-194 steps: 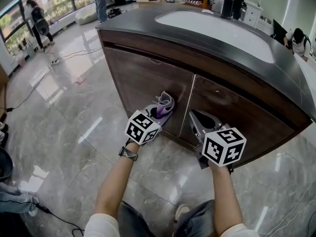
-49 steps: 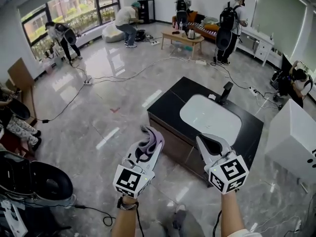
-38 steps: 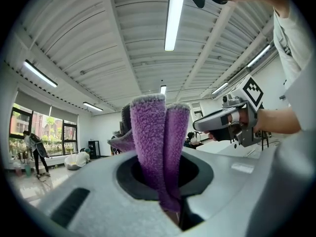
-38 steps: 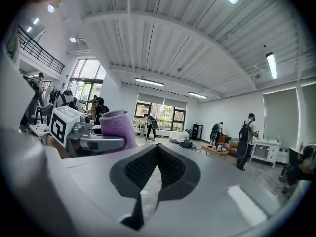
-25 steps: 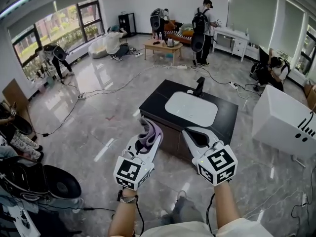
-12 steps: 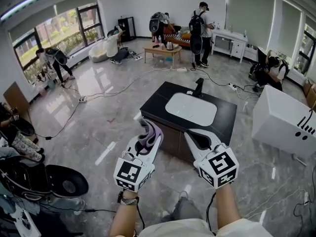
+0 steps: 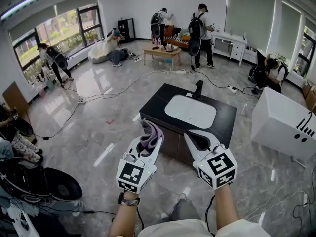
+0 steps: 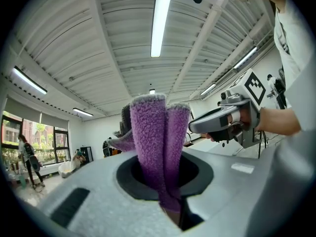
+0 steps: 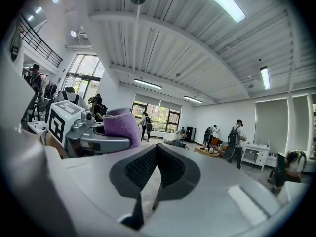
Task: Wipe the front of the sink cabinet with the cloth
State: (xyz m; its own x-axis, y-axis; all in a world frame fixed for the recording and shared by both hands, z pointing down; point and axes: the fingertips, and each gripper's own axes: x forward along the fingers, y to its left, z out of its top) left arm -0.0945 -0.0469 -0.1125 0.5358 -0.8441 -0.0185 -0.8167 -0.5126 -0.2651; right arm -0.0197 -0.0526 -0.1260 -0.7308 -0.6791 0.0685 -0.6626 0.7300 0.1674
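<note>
Backed right off now: both grippers, down at the cabinet doors seconds ago, are held up well clear of them. Nearest, the left gripper (image 7: 151,133) is clamped on the purple cloth (image 8: 157,147), its folds standing up out of the jaws. The right gripper (image 9: 155,154) is pinched together on nothing. Beyond them sits the sink cabinet (image 7: 172,143), well apart (its front nowhere near the cloth). My read is that the wiping's finished, or paused. Far behind, people (image 7: 200,28) mill about.

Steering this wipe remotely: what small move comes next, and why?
Probably bring the left gripper down toward the front of the sink cabinet: its jaws are shut on the purple cloth, but the cloth hangs in the air, apart from the cabinet.
</note>
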